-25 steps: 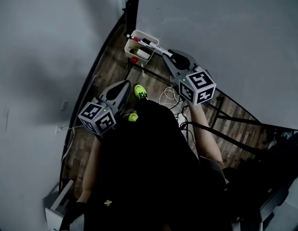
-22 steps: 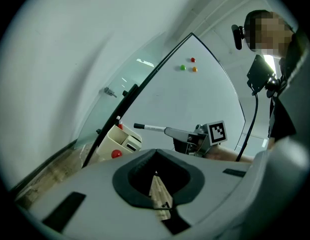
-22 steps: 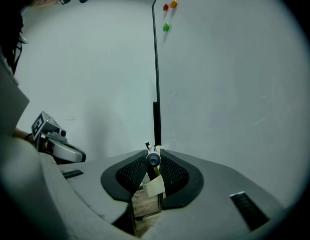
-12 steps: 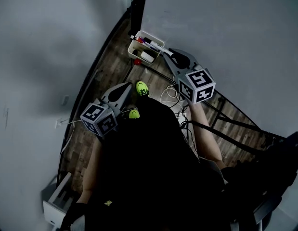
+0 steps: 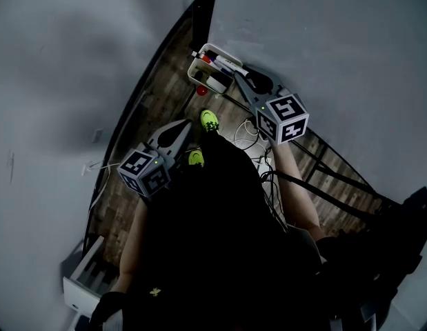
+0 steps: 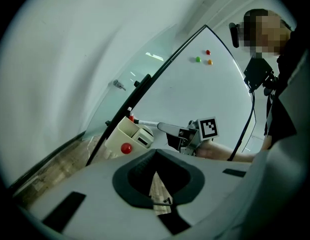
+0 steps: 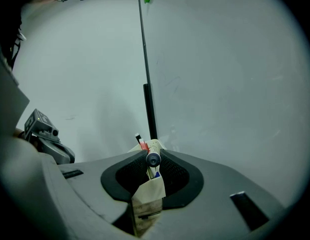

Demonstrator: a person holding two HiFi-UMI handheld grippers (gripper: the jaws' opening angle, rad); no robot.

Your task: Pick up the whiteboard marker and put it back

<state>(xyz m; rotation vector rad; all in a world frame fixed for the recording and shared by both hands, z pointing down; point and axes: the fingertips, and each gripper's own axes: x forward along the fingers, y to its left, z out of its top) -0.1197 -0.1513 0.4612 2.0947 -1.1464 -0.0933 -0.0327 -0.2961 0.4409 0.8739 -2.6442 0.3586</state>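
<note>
Two hand-held grippers in shot. Over on the left, the left hand-held gripper (image 6: 156, 151) has its jaws together on nothing, poised above the wood-plank floor (image 5: 165, 98). Moving right, the white holder (image 5: 199, 73) sits at the lower edge of the whiteboard (image 5: 323, 40), with a red disc (image 6: 125, 148) on its front. Inside, a few markers (image 5: 205, 58) stand at one end, red caps showing, and a pale block (image 6: 143, 136) with a dark face sits beside them. Right again: the right hand-held gripper (image 5: 236, 75) is clamped on the whiteboard marker (image 7: 153, 159), whose far end reaches over the holder's rim. Below, cables (image 5: 244, 133) trail across the floor by yellow-green shoes (image 5: 210, 121). A grey wall (image 5: 54, 81) fills the left.
</note>
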